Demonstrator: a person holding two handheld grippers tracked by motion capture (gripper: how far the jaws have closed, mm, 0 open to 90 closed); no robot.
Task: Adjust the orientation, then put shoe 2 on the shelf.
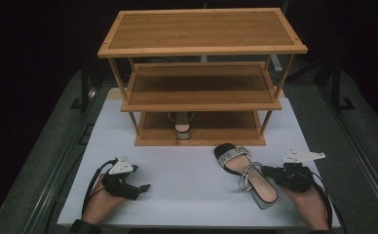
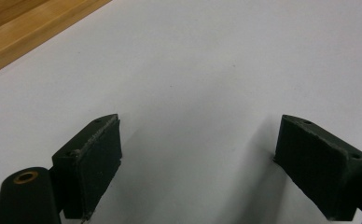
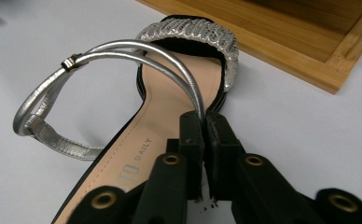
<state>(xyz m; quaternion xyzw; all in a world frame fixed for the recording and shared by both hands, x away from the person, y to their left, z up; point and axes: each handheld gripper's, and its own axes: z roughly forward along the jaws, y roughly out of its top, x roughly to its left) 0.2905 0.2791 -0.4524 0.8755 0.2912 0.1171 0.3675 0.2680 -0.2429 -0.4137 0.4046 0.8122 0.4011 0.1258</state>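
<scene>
Item 1: right gripper [image 3: 202, 122], black, 2 jaws, nearest the lens in the right gripper view. Jaws clenched on the silver metallic ankle strap [image 3: 170, 70] of the sandal, pinching the 2 strap bands where they run down to the sole's edge. In the high view this gripper [image 1: 266, 170] sits at the table's near right, held in the person's right hand [image 1: 310, 204].

Item 2: black-soled, tan-lined heeled sandal with silver woven toe band [image 1: 245, 174]. Lies on the table in front of the rack, right of centre, toe toward the rack, heel toward the person. Printed lettering on the insole, partly hidden by the jaws.

Item 3: left gripper [image 2: 198, 163], black, 2 jaws. Jaws released, wide apart, bare table between them. In the high view it [image 1: 145, 187] rests at the near left, well apart from the sandal, in the person's left hand [image 1: 102, 204].

Item 4: white rectangular table [image 1: 187, 170].

Item 5: 3-tier bamboo shoe rack [image 1: 201, 83], at the table's far side. Top and middle tiers bare; a second shoe [image 1: 181, 127] on the bottom tier, partly hidden under the middle tier.
</scene>
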